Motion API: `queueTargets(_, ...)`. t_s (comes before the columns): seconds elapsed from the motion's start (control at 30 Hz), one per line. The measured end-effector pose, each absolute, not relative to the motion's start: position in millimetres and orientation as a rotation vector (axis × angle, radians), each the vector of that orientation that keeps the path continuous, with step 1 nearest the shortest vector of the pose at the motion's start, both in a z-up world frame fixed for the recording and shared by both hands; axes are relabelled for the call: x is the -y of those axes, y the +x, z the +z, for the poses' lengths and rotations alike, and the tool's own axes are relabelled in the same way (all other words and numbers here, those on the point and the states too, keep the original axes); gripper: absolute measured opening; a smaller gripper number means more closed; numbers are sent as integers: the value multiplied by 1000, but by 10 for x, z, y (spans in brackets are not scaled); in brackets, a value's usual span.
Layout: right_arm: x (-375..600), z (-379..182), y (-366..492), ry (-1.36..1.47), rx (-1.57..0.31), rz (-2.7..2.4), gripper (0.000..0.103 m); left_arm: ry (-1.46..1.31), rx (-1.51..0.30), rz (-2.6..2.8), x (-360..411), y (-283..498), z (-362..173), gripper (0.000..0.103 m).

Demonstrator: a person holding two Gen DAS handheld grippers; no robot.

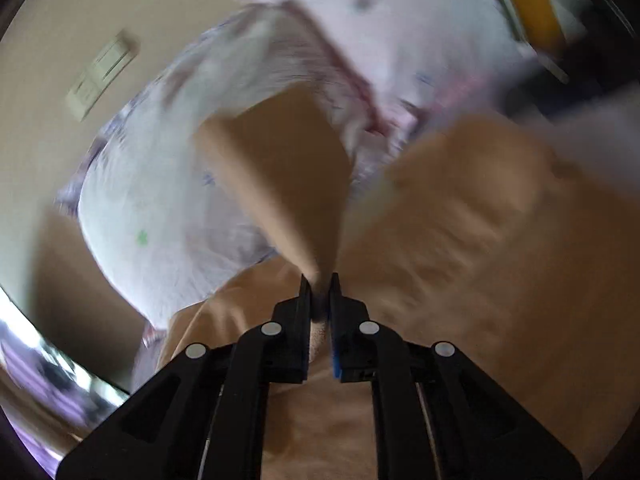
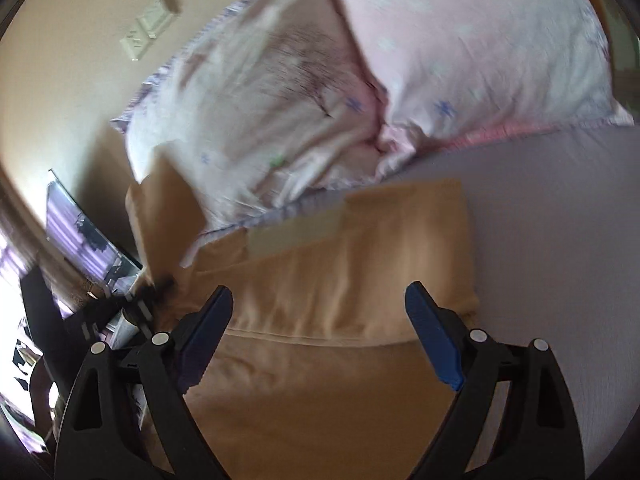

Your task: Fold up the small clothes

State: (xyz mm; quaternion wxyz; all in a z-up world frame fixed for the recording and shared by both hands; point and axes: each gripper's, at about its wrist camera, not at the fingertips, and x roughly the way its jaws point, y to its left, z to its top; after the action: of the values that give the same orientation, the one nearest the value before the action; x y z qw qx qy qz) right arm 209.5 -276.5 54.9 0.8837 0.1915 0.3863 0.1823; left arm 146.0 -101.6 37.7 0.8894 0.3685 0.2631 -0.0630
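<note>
A tan garment (image 2: 352,272) lies on a lilac bedsheet (image 2: 560,208), partly folded, with a pale waistband strip (image 2: 296,232) near its far edge. My right gripper (image 2: 320,300) is open just above the garment's fold, empty. My left gripper (image 1: 320,284) is shut on a pinched edge of the tan garment (image 1: 460,216), lifting a flap (image 1: 280,168) that stands up in front of the camera. The left wrist view is blurred by motion.
Two pale pink pillows with small flower prints (image 2: 460,40) (image 2: 256,112) lie at the head of the bed, also in the left wrist view (image 1: 168,184). A beige wall with a switch plate (image 2: 148,32) is behind. A dark screen (image 2: 80,232) stands at the left.
</note>
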Motion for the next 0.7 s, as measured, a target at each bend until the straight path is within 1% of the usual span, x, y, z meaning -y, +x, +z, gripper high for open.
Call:
queueTargets(0.03, 2805, 484, 2135, 407, -831, 373, 85, 871, -546, -171, 1180, 1285, 126, 12)
queueTargets(0.07, 2830, 438, 2167, 412, -850, 372, 82, 900, -562, -188, 1209, 1204, 27, 13)
queueTargets(0.1, 2840, 405, 2198, 415, -865, 375, 73, 911, -575, -194, 1189, 1122, -47, 13)
queueTargets(0.13, 2837, 371, 2246, 409, -884, 372, 66, 911, -575, -190, 1139, 1047, -71, 14)
queueTargets(0.17, 2816, 344, 2293, 396, -899, 360, 64, 892, -568, -165, 1028, 950, -30, 19)
queueTargets(0.2, 2800, 330, 2316, 383, -908, 350, 59, 868, -569, -152, 927, 909, 25, 32)
queueTargets(0.23, 2757, 287, 2373, 357, -934, 334, 53, 826, -573, -141, 818, 851, 102, 38)
queueTargets(0.27, 2717, 247, 2400, 344, -959, 332, 50, 769, -584, -125, 659, 792, 189, 45)
queueTargets(0.33, 2616, 150, 2433, 304, -1012, 347, 43, 702, -607, -66, 376, 729, 275, 46)
queueTargets(0.47, 2416, 60, 2383, 164, -1007, 339, 36, 634, -669, 37, -53, 651, 234, 49)
queueTargets(0.5, 2368, 57, 2371, 116, -1000, 338, 31, 611, -691, 47, -133, 659, 208, 50)
queueTargets(0.57, 2288, 86, 2303, 63, -992, 378, 11, 576, -725, 56, -221, 661, 177, 50)
queueTargets(0.6, 2256, 105, 2265, 43, -993, 389, 5, 566, -736, 54, -259, 666, 157, 51)
queueTargets(0.67, 2203, 246, 2167, -16, -936, 392, 5, 562, -733, 57, -268, 663, 124, 52)
queueTargets(0.7, 2223, 381, 2131, -36, -875, 366, 5, 561, -730, 60, -272, 650, 123, 52)
